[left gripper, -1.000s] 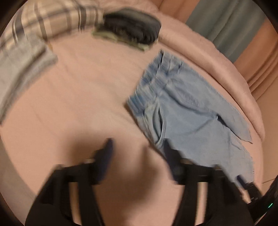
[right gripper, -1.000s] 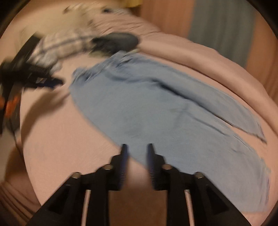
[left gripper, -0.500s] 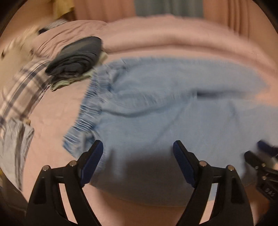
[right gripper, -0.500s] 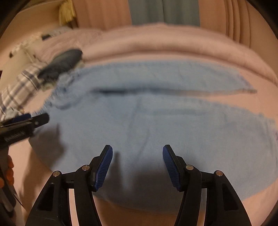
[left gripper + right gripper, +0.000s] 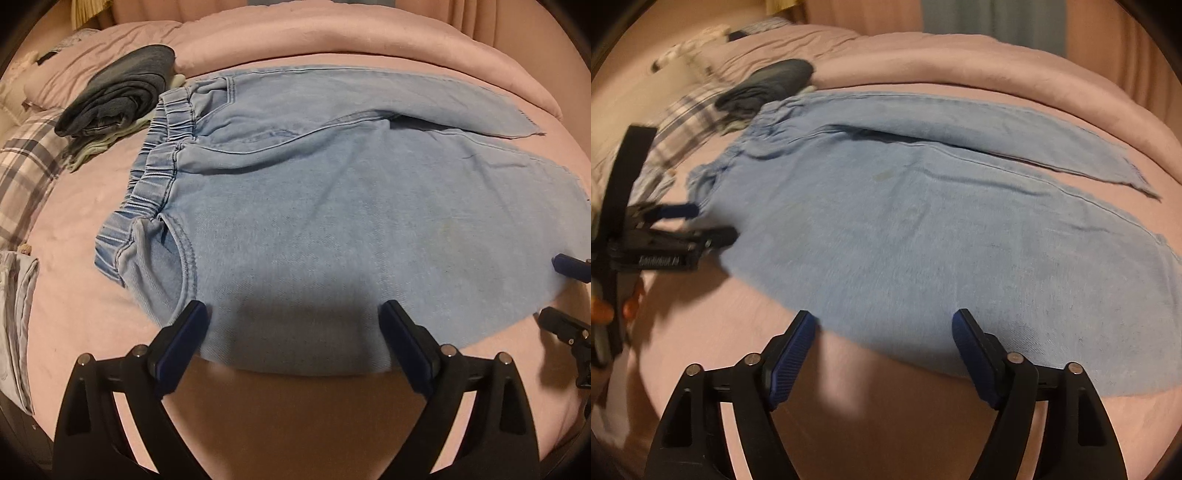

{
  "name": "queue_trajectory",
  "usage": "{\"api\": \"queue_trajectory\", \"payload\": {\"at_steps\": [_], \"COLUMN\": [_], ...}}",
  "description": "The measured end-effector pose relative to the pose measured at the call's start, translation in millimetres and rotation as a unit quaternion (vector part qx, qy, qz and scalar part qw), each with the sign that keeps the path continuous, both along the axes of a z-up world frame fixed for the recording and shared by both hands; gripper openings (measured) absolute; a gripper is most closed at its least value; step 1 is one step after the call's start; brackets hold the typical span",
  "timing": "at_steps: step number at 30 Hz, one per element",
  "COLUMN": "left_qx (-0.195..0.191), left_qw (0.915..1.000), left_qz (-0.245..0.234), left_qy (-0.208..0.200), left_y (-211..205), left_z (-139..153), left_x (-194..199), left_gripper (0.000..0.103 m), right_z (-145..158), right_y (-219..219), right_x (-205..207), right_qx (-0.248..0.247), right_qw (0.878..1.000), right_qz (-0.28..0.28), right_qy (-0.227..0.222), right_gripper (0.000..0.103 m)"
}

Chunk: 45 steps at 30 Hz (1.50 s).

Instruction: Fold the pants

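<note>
Light blue denim pants [image 5: 332, 206] lie spread flat on a pink bed, elastic waistband [image 5: 151, 177] to the left, both legs running right. My left gripper [image 5: 295, 314] hovers over the near edge of the pants by the hip pocket, its jaws opening, nothing pressed between them. My right gripper [image 5: 884, 321] hangs over the near edge of the front leg [image 5: 923, 240], jaws opening too, with only cloth below. The left gripper [image 5: 713, 223] also shows at the left of the right wrist view, and the right gripper [image 5: 557, 290] at the right edge of the left wrist view.
A folded dark garment [image 5: 118, 92] rests on pale folded cloth beyond the waistband. Plaid fabric [image 5: 26, 173] and a folded light piece [image 5: 16, 317] lie at the left. A rolled pink duvet [image 5: 351, 33] runs along the far side.
Both views swung round and settled over the near edge of the pants. Each gripper's jaws spread wider, and both sank closer to the cloth.
</note>
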<state>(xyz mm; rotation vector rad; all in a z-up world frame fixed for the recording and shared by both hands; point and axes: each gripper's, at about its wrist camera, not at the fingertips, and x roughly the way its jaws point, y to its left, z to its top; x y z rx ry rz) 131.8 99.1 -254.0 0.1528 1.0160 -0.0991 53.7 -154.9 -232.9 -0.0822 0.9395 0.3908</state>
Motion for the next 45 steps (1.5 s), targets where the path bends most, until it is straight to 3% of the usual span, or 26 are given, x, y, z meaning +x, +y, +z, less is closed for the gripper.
{"api": "queue_trajectory", "payload": {"at_steps": [4,6,8,9,12,19,26,28,30,32,35,38,39,40,42,43,44,45], "left_qx": [-0.035,-0.049,-0.047,-0.043,-0.018,-0.029,0.027,0.022,-0.008,-0.013,0.015,-0.005,0.003,0.022,0.058,0.049,0.036,0.028], "left_qw": [0.9992,0.9987,0.9987,0.9987,0.9989,0.999,0.9988,0.9982,0.9968,0.9952,0.9927,0.9874,0.9864,0.9852,0.9821,0.983,0.9851,0.9875], "left_qz": [-0.01,-0.01,-0.007,-0.005,0.008,0.02,-0.037,-0.054,-0.079,-0.089,-0.1,-0.129,-0.135,-0.142,-0.152,-0.15,-0.145,-0.139], "left_qy": [0.012,0.0,-0.018,-0.024,-0.043,-0.028,-0.014,-0.012,0.009,0.039,0.065,0.091,0.093,0.094,0.095,0.093,0.085,0.069], "left_y": [2,11,21,25,40,75,70,70,69,67,62,58,56,54,52,55,57,60], "left_z": [17,31,45,51,64,70,64,65,62,55,43,39,38,36,31,32,36,42], "left_x": [16,34,53,64,94,176,233,240,249,258,267,269,269,267,264,263,261,259], "left_gripper": [0.095,0.095,0.097,0.102,0.102,0.102,0.102,0.102,0.102,0.102,0.096,0.076,0.075,0.074,0.059,0.058,0.053,0.049], "right_z": [14,27,40,45,58,59,57,55,52,48,38,26,21,15,14,16,19,22], "right_y": [-1,-4,-3,-3,1,29,56,66,74,78,76,70,70,69,68,68,68,70], "right_x": [7,20,43,56,99,189,253,275,295,310,327,341,346,350,347,344,340,332], "right_qx": [-0.004,0.007,0.01,0.013,0.021,-0.015,-0.053,-0.082,-0.095,-0.11,-0.133,-0.132,-0.134,-0.142,-0.141,-0.14,-0.147,-0.16], "right_qw": [0.999,0.999,0.998,0.998,0.998,0.997,0.992,0.989,0.986,0.984,0.979,0.975,0.973,0.969,0.965,0.963,0.962,0.96], "right_qz": [0.038,0.052,0.055,0.057,0.057,0.07,0.112,0.12,0.128,0.138,0.155,0.178,0.184,0.191,0.207,0.215,0.219,0.226], "right_qy": [0.01,0.001,-0.011,-0.017,-0.033,-0.04,-0.039,-0.04,-0.038,-0.031,-0.013,0.026,0.046,0.069,0.079,0.076,0.065,0.047], "right_gripper": [0.078,0.078,0.078,0.078,0.078,0.078,0.078,0.078,0.078,0.078,0.078,0.078,0.075,0.066,0.052,0.024,0.015,0.013]}}
